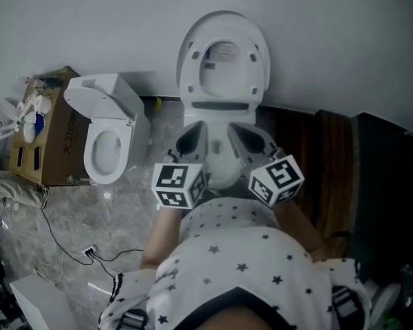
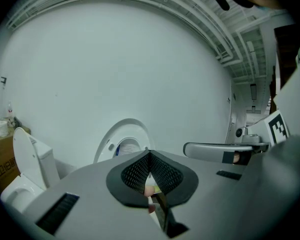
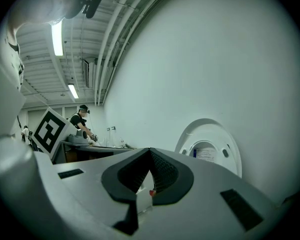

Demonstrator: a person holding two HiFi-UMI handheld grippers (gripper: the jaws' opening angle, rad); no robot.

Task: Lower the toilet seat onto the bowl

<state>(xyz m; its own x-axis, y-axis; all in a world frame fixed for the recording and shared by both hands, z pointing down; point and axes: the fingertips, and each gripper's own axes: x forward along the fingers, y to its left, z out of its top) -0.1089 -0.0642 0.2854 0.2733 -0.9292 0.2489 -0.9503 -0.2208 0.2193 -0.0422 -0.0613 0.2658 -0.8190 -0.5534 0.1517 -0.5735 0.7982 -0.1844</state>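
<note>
The white toilet stands against the wall with its seat and lid (image 1: 224, 60) raised upright. The bowl (image 1: 224, 172) lies mostly hidden beneath my two grippers. My left gripper (image 1: 193, 133) and right gripper (image 1: 239, 133) are held side by side over the bowl, pointing toward the raised seat and short of it. Both are shut with nothing between their jaws. In the left gripper view the seat (image 2: 121, 139) rises beyond the closed tips (image 2: 149, 153). In the right gripper view the seat (image 3: 210, 146) stands right of the closed tips (image 3: 150, 151).
A second white toilet (image 1: 107, 133) stands to the left on the marble floor, beside a cardboard box (image 1: 45, 136) of bottles. A cable (image 1: 69, 246) trails over the floor. Dark wood panelling (image 1: 330, 163) runs along the right. Another person (image 3: 80, 119) works at a far bench.
</note>
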